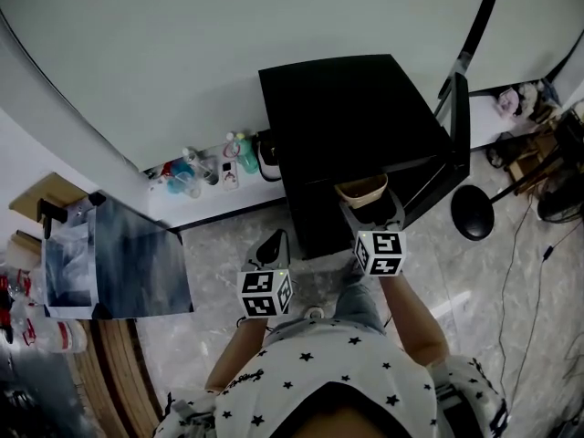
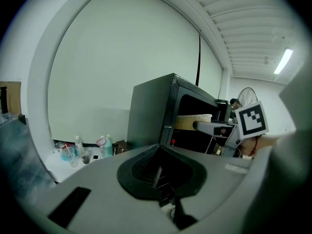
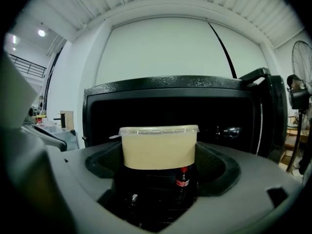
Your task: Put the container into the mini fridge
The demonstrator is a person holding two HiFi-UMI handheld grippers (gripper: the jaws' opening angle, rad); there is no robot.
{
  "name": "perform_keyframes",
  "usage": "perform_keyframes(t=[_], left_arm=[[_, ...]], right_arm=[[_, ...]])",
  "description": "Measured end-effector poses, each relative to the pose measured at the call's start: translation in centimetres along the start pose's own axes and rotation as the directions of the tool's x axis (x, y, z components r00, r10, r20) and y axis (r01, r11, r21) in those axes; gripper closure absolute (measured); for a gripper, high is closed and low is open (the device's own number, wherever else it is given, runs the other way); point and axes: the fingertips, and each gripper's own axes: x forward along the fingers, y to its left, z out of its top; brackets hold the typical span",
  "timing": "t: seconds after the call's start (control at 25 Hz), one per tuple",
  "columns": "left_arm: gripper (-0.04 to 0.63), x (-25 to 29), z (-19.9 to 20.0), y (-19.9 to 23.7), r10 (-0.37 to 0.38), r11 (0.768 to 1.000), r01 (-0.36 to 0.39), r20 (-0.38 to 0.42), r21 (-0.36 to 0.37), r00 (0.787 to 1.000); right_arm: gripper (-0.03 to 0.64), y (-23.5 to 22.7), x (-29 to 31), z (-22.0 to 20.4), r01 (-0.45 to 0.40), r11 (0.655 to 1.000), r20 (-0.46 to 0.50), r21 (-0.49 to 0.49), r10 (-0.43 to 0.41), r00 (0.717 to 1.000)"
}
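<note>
The black mini fridge [image 1: 351, 121] stands against the wall with its door [image 1: 459, 121] swung open to the right. My right gripper [image 1: 367, 201] is shut on a beige lidded container [image 1: 362, 189] and holds it at the fridge's open front. In the right gripper view the container [image 3: 158, 147] sits upright between the jaws of the right gripper [image 3: 158, 162], before the dark interior, where a small red-capped bottle [image 3: 183, 177] shows. My left gripper [image 1: 273, 245] hangs left of the fridge, shut and holding nothing. The left gripper view looks past the left gripper [image 2: 158, 174] at the fridge's side [image 2: 148, 113] and the container [image 2: 192, 122].
Bottles and cups [image 1: 205, 167] stand on a low white ledge left of the fridge. A dark panel on a stand [image 1: 123, 258] is at the far left. A round black fan base [image 1: 472, 213], cables and clutter lie right of the door.
</note>
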Motion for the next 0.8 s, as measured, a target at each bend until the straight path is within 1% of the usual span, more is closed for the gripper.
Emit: perform_keyframes(t=[0.32,0.52,0.8], left_arm=[[0.583,1.8,-0.3,0.9,0.029,0.999,-0.030,-0.019,-0.021,0.999],[0.583,2.7,-0.2,1.3,0.037,0.999,-0.037,-0.024,-0.019,0.999],[0.583,2.9,-0.6,1.9,0.058,0.998,-0.059,-0.039,-0.025,0.998]], right_arm=[[0.155,-0.7,2.7,-1.6,-0.016,1.000,-0.041,0.013,0.016,0.999],[0.156,-1.0,4.2,-2.2,-0.021,1.000,-0.058,0.022,0.022,0.998],[0.156,-1.5,6.5,-2.9,-0.018,0.999,-0.074,0.031,0.020,0.997]])
